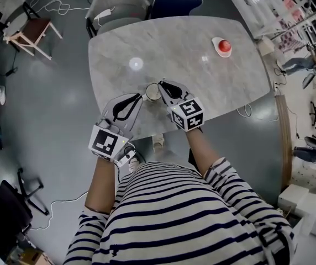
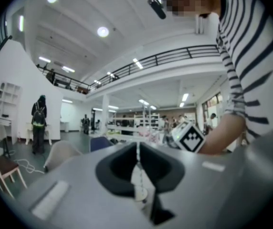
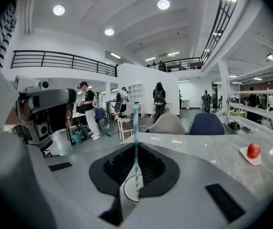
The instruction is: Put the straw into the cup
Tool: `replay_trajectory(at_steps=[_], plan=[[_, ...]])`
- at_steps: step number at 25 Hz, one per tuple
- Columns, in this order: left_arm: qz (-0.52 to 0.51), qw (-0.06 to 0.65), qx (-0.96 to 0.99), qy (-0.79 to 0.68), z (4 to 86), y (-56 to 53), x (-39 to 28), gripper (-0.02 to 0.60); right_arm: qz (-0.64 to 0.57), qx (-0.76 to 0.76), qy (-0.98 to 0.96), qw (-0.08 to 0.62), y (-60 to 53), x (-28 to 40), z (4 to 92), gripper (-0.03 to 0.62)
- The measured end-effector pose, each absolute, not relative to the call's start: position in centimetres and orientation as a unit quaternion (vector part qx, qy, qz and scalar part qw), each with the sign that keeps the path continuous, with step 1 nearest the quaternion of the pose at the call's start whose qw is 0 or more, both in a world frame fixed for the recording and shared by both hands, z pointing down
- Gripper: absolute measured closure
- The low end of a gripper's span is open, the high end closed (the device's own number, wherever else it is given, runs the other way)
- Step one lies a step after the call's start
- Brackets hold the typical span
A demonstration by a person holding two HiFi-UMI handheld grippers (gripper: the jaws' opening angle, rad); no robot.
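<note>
Beyond the right gripper the table lies open; an apple stands well off to its right. The cup fills the gap to the left gripper; two chairs close the far edge.

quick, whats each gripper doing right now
left gripper: closed, apparently pinching the rim of the cup
right gripper: closed on the straw, held upright
</note>
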State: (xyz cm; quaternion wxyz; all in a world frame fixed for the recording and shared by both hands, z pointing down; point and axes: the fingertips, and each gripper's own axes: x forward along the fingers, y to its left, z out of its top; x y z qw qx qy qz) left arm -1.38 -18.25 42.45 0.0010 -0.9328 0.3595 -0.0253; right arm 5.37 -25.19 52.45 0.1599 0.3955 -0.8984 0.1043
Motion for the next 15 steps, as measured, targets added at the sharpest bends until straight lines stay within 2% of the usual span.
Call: replay_trajectory(at_steps=[15], plan=[[-0.037, -0.005, -0.935, 0.353, 43.4, -18.2, -0.9, 0.558, 0.145, 0.397, -0.883, 0.205, -25.7, 4.5, 57.7, 0.571]])
